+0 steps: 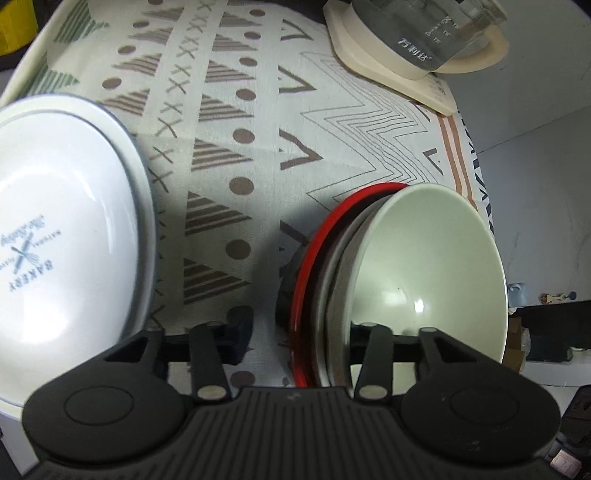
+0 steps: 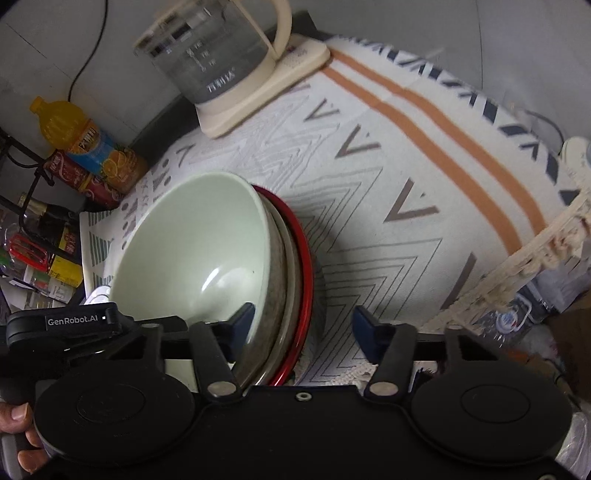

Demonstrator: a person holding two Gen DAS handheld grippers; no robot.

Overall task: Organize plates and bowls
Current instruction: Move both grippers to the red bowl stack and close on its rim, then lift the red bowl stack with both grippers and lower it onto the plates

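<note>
A pale green bowl sits on a grey plate, which lies on a red-rimmed plate on the patterned cloth. My left gripper straddles the near rim of this stack. One finger stands outside on the cloth, clear of the red rim. The other is inside the bowl, mostly hidden. My right gripper straddles the opposite rim, one fingertip in the bowl, the other apart on the cloth. A white "BAKERY" plate lies to the left.
A glass kettle on a cream base stands at the cloth's far side. An orange drink bottle and other bottles sit beyond the table. The fringed cloth edge hangs at the right. A hand grips a handle.
</note>
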